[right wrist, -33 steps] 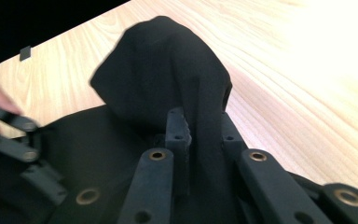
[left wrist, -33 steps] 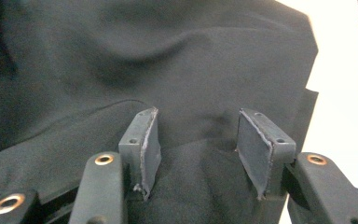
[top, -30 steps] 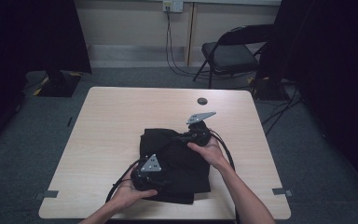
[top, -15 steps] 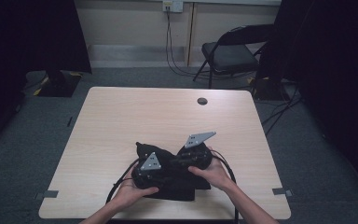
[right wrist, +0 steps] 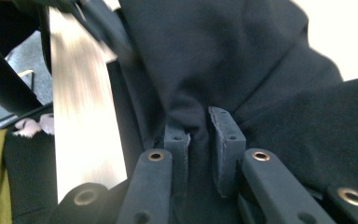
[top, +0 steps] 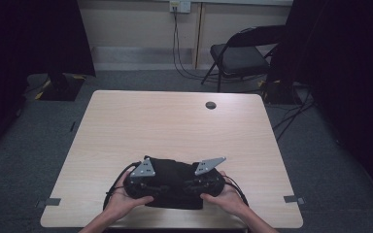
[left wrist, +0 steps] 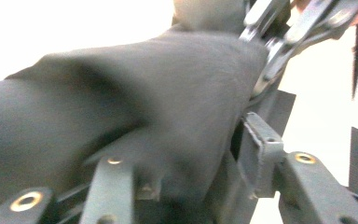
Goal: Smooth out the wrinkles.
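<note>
Black cloth garment (top: pixel 172 182), soft and bunched into a folded heap, lies near the bottom centre of the high view on the pale wooden table (top: pixel 175 121), close to its near edge. No container shows in the pictures. The left gripper (top: pixel 148 187) sits at the heap's left side and the right gripper (top: pixel 194 187) at its right, each held in a hand. In the left gripper view the dark fabric (left wrist: pixel 121 107) drapes over and between the jaws, which have just been closing; whether the pads press it I cannot tell. In the right gripper view the jaws are clenched on a pinched fold of the fabric (right wrist: pixel 198 116), after easing slightly apart.

A small round black disc (top: pixel 210 105) rests on the table toward the upper right of its top. Behind it stand a black folding chair (top: pixel 243 53), a beige wall with an outlet (top: pixel 179 6) and hanging cables (top: pixel 177 43), and grey carpet (top: pixel 320 145).
</note>
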Tool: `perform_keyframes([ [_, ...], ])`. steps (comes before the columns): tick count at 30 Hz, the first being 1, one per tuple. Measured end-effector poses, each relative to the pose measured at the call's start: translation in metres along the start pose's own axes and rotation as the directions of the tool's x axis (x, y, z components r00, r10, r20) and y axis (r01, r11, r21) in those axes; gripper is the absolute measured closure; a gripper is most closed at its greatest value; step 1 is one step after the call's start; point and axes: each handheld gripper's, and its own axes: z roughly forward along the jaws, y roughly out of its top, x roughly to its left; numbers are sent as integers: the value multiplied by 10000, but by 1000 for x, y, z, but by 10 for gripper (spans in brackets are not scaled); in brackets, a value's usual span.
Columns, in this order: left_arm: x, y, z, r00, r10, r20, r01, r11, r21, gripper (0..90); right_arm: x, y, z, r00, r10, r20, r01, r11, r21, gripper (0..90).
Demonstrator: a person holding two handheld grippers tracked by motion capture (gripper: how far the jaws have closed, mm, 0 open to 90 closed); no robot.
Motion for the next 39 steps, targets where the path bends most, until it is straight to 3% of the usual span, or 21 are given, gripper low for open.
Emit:
perform_keyframes([
  [2,-5,6,-19,9996,-10,281,29,9977,-680,570,1,-4,2,9998,210,54,-210,9997,-87,768],
  [3,-5,6,-19,9996,-10,281,29,9977,-680,570,1,-4,2,9998,210,54,-210,9997,-87,768],
  [7,-9,20,-33,9991,257,329,-207,9896,-1425,565,3,-6,4,9996,203,182,-201,9997,-111,761],
  [11,-3,33,-25,9996,97,256,-57,9883,-1524,552,7,-5,5,9994,29,342,-27,10000,-40,720],
  [15,12,47,-24,9984,-537,163,559,9754,-2132,549,11,-7,4,9989,-166,442,168,9998,-49,715],
  [16,15,52,-25,9991,-403,139,424,9756,-2154,547,11,-8,4,9991,-124,408,126,9999,-41,714],
  [18,26,57,-17,9985,-495,212,522,9858,-1593,530,12,-8,4,9992,-138,367,138,9999,-17,713],
  [20,30,51,-5,9981,-609,104,616,9950,-788,533,12,-7,3,9995,-63,323,64,10000,-34,695],
  [21,31,38,11,9969,-707,359,700,9973,222,533,12,-6,2,9995,-90,314,92,9999,-49,681],
  [23,26,22,23,9991,-427,51,421,9958,814,537,15,-3,-6,9996,-139,263,142,9998,-109,643],
  [26,24,9,23,9992,-388,94,383,9982,472,514,19,1,-25,10000,-76,-39,74,9988,-490,686],
  [28,23,9,22,9997,-92,236,79,9983,573,496,22,6,-38,9999,-17,159,30,9964,-852,670],
  [30,23,6,24,9995,-58,324,40,9984,561,471,24,16,-51,9989,117,456,-50,9893,-1459,640],
  [32,22,4,25,9995,-39,302,24,9987,507,469,19,28,-52,9970,221,737,-92,9851,-1716,630],
  [34,20,4,25,9994,273,235,-285,9981,545,466,10,40,-43,9946,206,1013,-40,9868,-1619,619],
  [37,19,3,24,9996,202,182,-211,9982,555,464,-8,53,-18,9903,228,1370,-101,9957,-923,612],
  [39,19,2,23,9998,76,206,-87,9985,545,465,-20,51,-4,9881,470,1465,-433,9987,-286,605],
])
